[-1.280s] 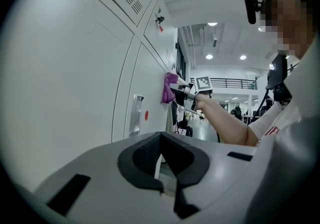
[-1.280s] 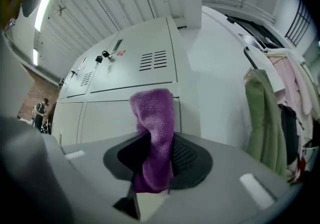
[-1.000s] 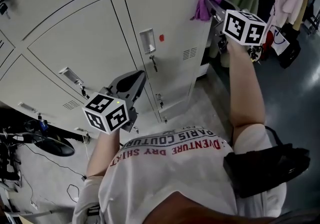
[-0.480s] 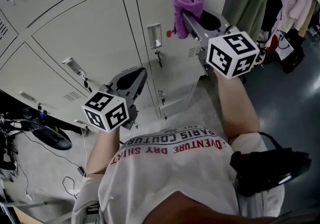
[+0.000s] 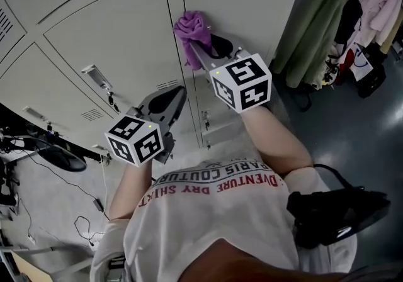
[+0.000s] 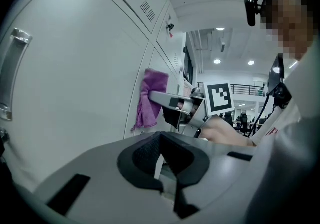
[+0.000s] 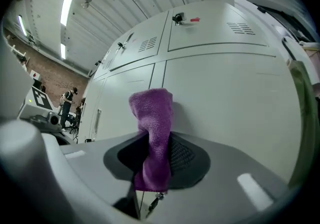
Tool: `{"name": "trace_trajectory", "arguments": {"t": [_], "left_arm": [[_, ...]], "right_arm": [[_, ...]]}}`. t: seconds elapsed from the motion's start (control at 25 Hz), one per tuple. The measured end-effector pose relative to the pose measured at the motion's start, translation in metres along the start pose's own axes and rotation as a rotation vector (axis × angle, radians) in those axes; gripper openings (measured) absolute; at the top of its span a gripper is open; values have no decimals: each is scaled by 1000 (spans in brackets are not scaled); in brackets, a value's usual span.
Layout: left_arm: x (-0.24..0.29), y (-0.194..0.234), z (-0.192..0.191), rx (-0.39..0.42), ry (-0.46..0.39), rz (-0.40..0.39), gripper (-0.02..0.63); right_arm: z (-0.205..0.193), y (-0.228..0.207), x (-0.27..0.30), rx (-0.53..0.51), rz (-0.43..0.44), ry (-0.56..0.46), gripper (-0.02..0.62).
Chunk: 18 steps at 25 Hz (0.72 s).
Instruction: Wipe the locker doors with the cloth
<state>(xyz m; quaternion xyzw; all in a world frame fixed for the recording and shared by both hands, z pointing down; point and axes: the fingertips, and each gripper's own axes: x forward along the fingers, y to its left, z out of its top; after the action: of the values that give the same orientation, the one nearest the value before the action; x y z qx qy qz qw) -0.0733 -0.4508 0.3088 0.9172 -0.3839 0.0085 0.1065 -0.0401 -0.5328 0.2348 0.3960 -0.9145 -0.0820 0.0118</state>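
I see a big wall of grey lockers that fills most of the head view. The dark floor is at the right, and coats hang just beside the lockers. My right gripper reaches up to a locker door, near the line between two doors. Its fingers are closed tight on the purple cloth. In the right gripper view the cloth stands up between the fingers and hangs a bit below them. In the left gripper view the cloth looks like it touches the door. My left gripper is lower and to the left, a little away from the doors. Its fingers are close together with nothing between them. A small metal handle sits on the door to its left.
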Motion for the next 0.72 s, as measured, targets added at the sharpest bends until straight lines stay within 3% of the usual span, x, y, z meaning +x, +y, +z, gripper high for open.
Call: {"name": "trace_trajectory", "arguments": {"t": [0.24, 0.52, 0.72], "left_arm": [[0, 4, 0, -1, 1, 3, 0], [9, -1, 3, 11, 7, -24, 0], [18, -5, 0, 11, 23, -51, 0]], "right_arm": [[-2, -4, 4, -18, -13, -1, 89], [-2, -19, -5, 35, -15, -5, 89], [-10, -52, -22, 48, -90, 15, 89]]}}
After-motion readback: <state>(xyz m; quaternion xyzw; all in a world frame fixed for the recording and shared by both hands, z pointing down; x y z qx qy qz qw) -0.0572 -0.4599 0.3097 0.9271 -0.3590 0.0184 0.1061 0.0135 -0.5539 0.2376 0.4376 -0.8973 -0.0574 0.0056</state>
